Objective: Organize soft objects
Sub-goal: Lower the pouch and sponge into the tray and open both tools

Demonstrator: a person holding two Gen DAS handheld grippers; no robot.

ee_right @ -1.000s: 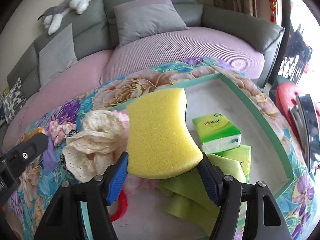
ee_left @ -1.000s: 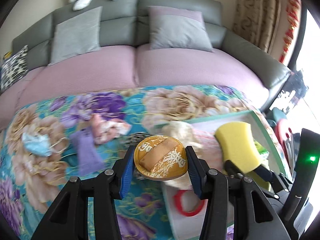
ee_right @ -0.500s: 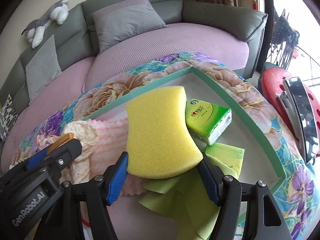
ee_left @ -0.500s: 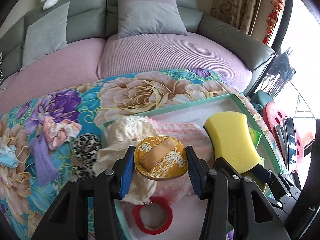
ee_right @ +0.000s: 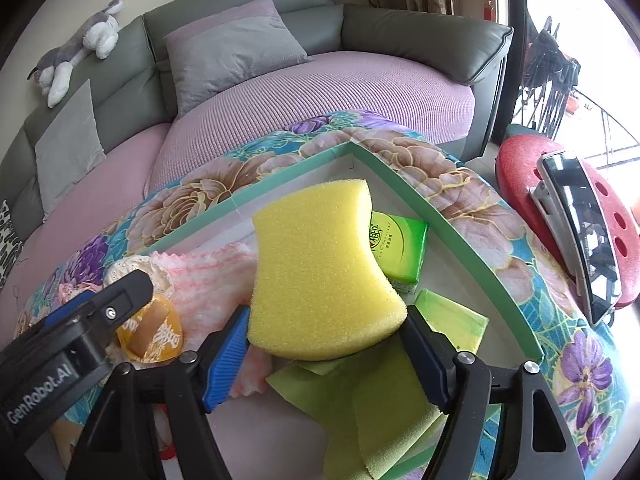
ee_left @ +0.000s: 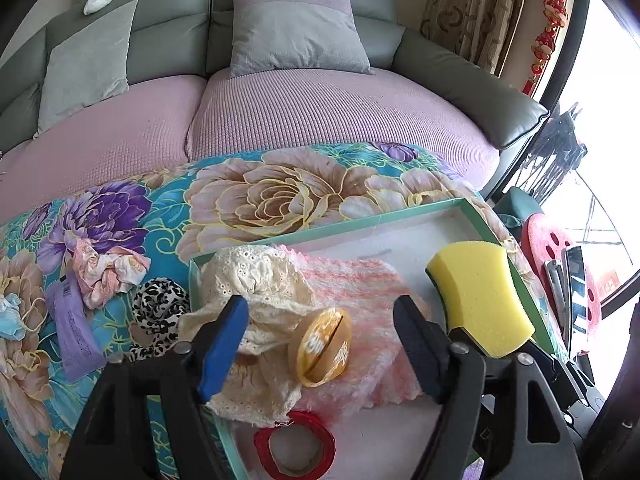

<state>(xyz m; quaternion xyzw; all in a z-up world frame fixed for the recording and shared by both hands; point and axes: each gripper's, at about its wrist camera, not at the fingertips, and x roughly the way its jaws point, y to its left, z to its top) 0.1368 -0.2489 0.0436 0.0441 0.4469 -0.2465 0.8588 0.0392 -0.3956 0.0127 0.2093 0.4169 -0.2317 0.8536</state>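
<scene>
My left gripper (ee_left: 320, 312) hangs over the green-rimmed tray (ee_left: 360, 222), its jaws opening with nothing pressed between them. Just below them, a round yellow puff (ee_left: 320, 346) lies tilted on the cream lace cloth (ee_left: 256, 276) and the pink fuzzy cloth (ee_left: 360, 292). My right gripper (ee_right: 326, 320) is above the tray's right half with a yellow sponge (ee_right: 320, 268) between its blue pads. Its jaws are opening, but both pads still touch the sponge. Under the sponge lie a green tissue pack (ee_right: 400, 248) and a green cloth (ee_right: 380, 412).
A red ring (ee_left: 296, 448) lies in the tray's near corner. On the floral cover left of the tray are a leopard scrunchie (ee_left: 160, 308), a pink floral cloth (ee_left: 108, 272), a purple packet (ee_left: 72, 332) and a blue mask (ee_left: 10, 316). A red stool (ee_right: 520, 172) stands right, a sofa (ee_left: 320, 112) behind.
My left jaws have spread and the yellow puff has dropped from them onto the cloths in the tray. Both grippers have shifted farther over the tray. The sponge stays between the right pads.
</scene>
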